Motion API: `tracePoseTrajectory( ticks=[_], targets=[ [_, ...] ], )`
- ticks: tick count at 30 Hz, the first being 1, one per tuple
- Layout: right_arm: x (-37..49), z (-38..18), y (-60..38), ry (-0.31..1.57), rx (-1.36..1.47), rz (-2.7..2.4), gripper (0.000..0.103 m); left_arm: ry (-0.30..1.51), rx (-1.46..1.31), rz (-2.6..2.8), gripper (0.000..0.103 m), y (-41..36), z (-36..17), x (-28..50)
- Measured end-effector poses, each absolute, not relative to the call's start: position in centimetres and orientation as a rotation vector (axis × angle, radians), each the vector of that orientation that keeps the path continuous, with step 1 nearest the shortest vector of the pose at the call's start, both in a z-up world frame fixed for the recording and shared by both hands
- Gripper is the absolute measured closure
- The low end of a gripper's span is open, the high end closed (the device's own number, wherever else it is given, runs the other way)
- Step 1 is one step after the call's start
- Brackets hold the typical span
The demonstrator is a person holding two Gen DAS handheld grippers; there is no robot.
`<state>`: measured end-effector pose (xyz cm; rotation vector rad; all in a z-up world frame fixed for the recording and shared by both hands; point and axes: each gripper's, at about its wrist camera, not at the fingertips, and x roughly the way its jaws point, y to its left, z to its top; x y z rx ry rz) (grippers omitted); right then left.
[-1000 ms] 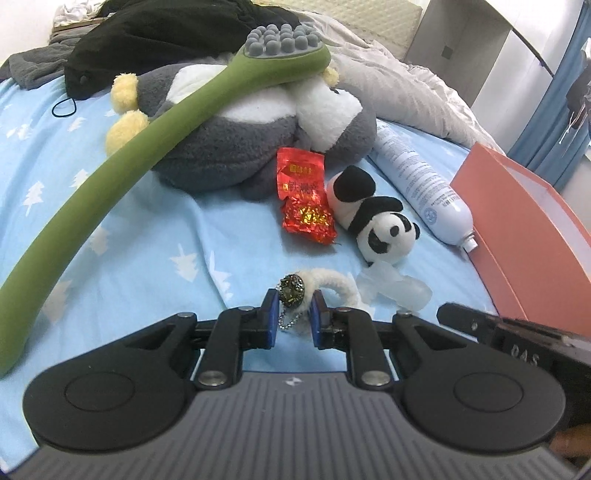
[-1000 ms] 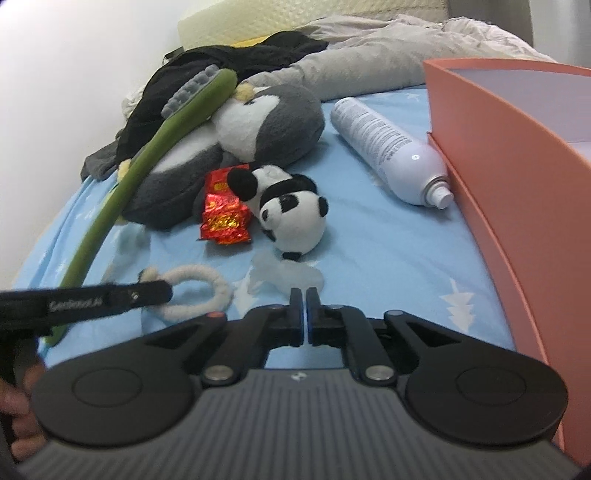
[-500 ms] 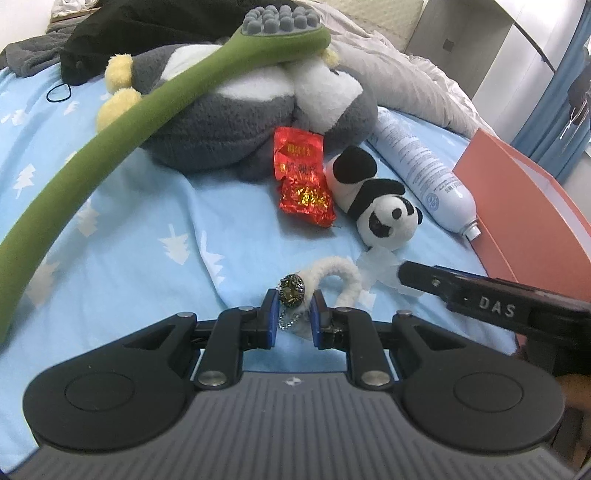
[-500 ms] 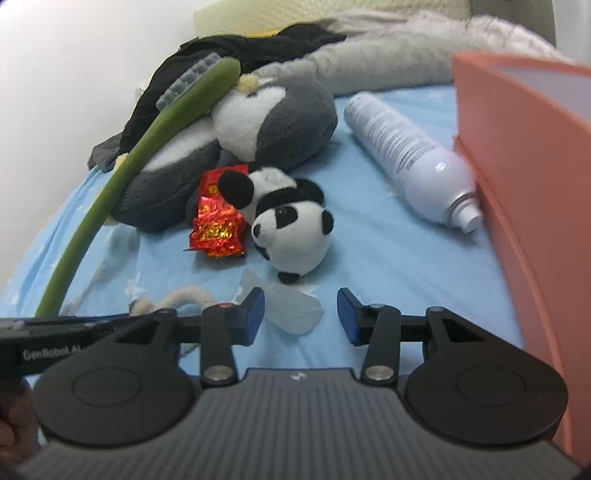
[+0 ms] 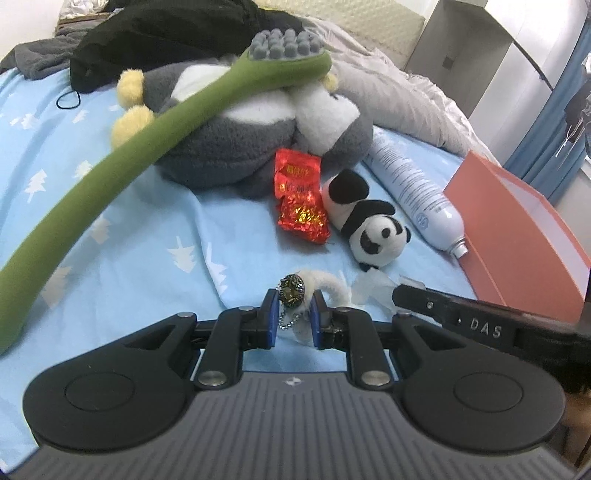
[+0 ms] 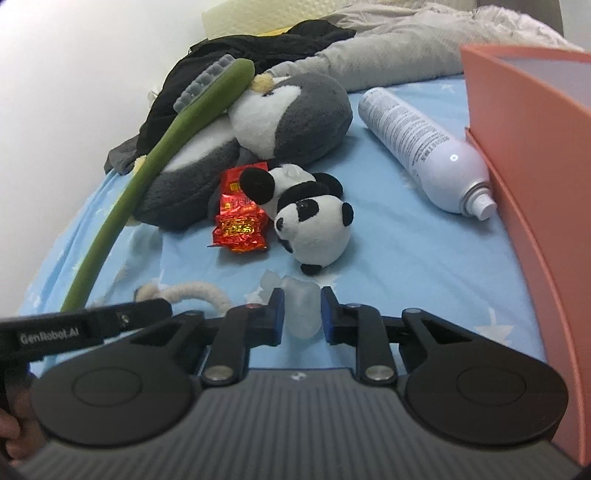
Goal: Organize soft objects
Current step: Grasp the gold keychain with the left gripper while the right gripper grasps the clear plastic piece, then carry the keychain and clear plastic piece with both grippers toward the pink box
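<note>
My left gripper [image 5: 293, 314] is shut on a fluffy white hair tie [image 5: 334, 286] with a dark beaded charm [image 5: 291, 290], low over the blue sheet. My right gripper [image 6: 301, 314] is just to its right. Its jaws are closing on a clear, soft, squashy piece [image 6: 300, 295] that fills the gap between the pads. A small panda plush [image 6: 314, 225] lies just beyond both grippers. A red foil packet [image 6: 240, 221] is at its left. Farther back a big grey and white penguin plush [image 6: 295, 110] lies under a long green massage stick [image 6: 166, 147].
A white spray can [image 6: 417, 144] lies against an orange box [image 6: 535, 184] on the right. Black clothes [image 5: 166, 33] and a grey blanket [image 6: 388, 55] are heaped at the back of the bed. A hand [image 6: 11, 432] holds the left gripper's handle.
The right gripper went from shut to wide open, moved forward over the clear piece, then narrowed around it. The left gripper kept its hold on the hair tie and stayed put.
</note>
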<state>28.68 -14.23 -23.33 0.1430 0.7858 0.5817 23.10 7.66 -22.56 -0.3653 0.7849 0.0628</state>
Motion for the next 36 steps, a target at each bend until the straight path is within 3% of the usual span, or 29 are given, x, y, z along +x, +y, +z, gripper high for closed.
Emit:
tracePoseTrajectory(
  ticks=[24, 36],
  targets=[
    [17.2, -17.0, -18.9, 0.720, 0.121, 0.427, 0.079, 0.780, -0.304, -0.035, 0.082, 2.3, -16.7, 15.8],
    [15.9, -11.4, -20.9, 0.592, 0.118, 0.398, 0.079, 0.745, -0.279, -0.112, 0.082, -0.2, -11.9, 16.7]
  ],
)
